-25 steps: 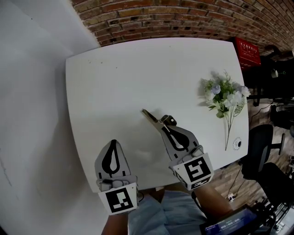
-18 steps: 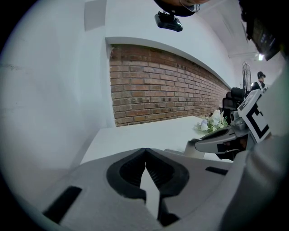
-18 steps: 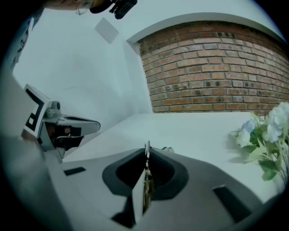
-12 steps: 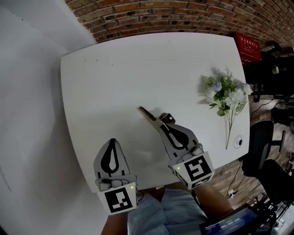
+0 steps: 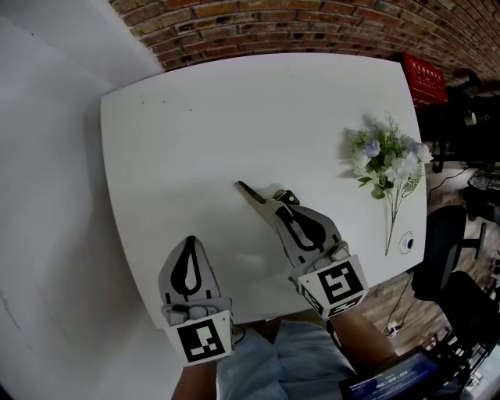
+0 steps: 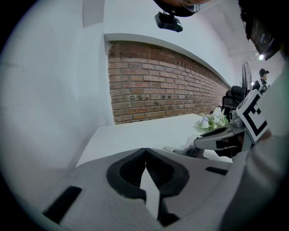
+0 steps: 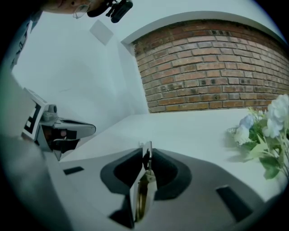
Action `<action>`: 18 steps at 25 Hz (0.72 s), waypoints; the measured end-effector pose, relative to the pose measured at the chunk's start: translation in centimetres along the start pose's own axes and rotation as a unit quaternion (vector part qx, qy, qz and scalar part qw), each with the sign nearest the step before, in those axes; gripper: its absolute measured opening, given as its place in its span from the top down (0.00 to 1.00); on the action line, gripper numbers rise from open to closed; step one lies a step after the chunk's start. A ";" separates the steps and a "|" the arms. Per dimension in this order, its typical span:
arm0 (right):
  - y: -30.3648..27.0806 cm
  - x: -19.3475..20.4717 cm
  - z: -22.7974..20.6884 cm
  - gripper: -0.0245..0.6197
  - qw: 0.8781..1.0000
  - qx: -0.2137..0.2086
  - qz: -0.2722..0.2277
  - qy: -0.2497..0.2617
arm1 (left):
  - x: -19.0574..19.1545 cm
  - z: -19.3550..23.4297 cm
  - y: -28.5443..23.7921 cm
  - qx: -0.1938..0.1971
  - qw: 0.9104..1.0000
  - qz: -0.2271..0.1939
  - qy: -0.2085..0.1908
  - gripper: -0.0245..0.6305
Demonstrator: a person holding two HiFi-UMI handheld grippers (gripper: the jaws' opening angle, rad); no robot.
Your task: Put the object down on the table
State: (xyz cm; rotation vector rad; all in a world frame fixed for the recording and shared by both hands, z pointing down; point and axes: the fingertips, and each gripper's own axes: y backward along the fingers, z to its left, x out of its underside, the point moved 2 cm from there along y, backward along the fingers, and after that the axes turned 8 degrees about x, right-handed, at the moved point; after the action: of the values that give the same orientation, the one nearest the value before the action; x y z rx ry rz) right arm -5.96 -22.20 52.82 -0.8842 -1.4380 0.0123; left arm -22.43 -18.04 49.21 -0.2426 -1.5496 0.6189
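A thin metal tool [image 5: 251, 194] with a pale blade sticks out up-left from my right gripper [image 5: 275, 203], low over the white table [image 5: 234, 117] near its front middle. In the right gripper view the tool [image 7: 143, 189] stands on edge between the jaws. The jaws are opening, but their tips still touch the tool on both sides at my right gripper [image 7: 145, 157]. My left gripper [image 5: 191, 242] hovers at the table's front left edge, shut and empty. In its own view my left gripper [image 6: 145, 152] has its tips together.
A bunch of artificial flowers [image 5: 387, 160] lies at the table's right side, its stems pointing to the front edge beside a small round fitting [image 5: 405, 244]. A brick wall [image 5: 312, 23] runs behind. A red box [image 5: 426, 78] and black chairs [image 5: 441, 250] stand to the right.
The right gripper and the tool stay at nearly the same spot on the table. The left gripper has not moved.
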 end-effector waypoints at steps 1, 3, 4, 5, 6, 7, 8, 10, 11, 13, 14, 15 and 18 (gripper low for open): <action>-0.1 0.1 -0.1 0.85 1.000 0.000 0.001 -0.003 | 0.0 0.0 -0.1 0.000 1.000 0.000 0.000 0.95; -0.3 0.1 -0.3 0.85 1.000 -0.001 0.001 -0.008 | 0.1 0.1 -0.2 0.000 1.000 0.001 0.000 0.95; -0.3 0.2 -0.3 0.84 1.000 -0.001 0.000 -0.010 | 0.1 0.2 -0.2 0.000 1.000 0.001 -0.001 0.95; -0.4 0.2 -0.4 0.84 1.000 -0.002 -0.001 -0.013 | 0.2 0.2 -0.3 0.000 1.000 0.002 -0.001 0.95; -0.5 0.2 -0.5 0.84 1.000 -0.002 -0.002 -0.016 | 0.3 0.2 -0.3 0.000 1.000 0.004 -0.001 0.95; -0.5 0.3 -0.6 0.84 1.000 -0.002 -0.002 -0.021 | 0.4 0.2 -0.4 -0.001 1.000 0.005 0.000 0.95; -0.6 0.3 -0.7 0.83 1.000 -0.002 -0.002 -0.024 | 0.4 0.2 -0.4 -0.001 1.000 0.005 0.001 0.95; -0.7 0.4 -1.0 0.82 1.000 0.000 -0.001 -0.026 | 0.4 0.3 -0.5 0.000 1.000 0.006 -0.001 0.95; -0.8 0.5 -1.0 0.81 1.000 0.001 0.001 -0.028 | 0.4 0.3 -0.4 -0.001 1.000 0.006 -0.001 0.95; -0.8 0.7 -1.3 0.80 0.999 0.004 0.004 -0.032 | 0.3 0.3 -0.4 -0.002 1.000 0.007 -0.001 0.95; -0.8 0.8 -1.5 0.79 0.999 0.006 0.007 -0.032 | 0.3 0.3 -0.3 -0.003 1.000 0.006 -0.002 0.95; -0.9 0.9 -1.6 0.78 0.999 0.007 0.009 -0.032 | 0.2 0.3 -0.3 -0.003 1.000 0.005 -0.002 0.95; -0.9 0.9 -1.8 0.76 0.999 0.008 0.010 -0.032 | 0.2 0.2 -0.2 -0.004 1.000 0.005 -0.002 0.95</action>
State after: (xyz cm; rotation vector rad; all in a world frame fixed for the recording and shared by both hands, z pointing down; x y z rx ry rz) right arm -4.73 -23.31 54.30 -0.8912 -1.4858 0.0675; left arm -22.63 -18.18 49.53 -0.2553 -1.5561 0.6228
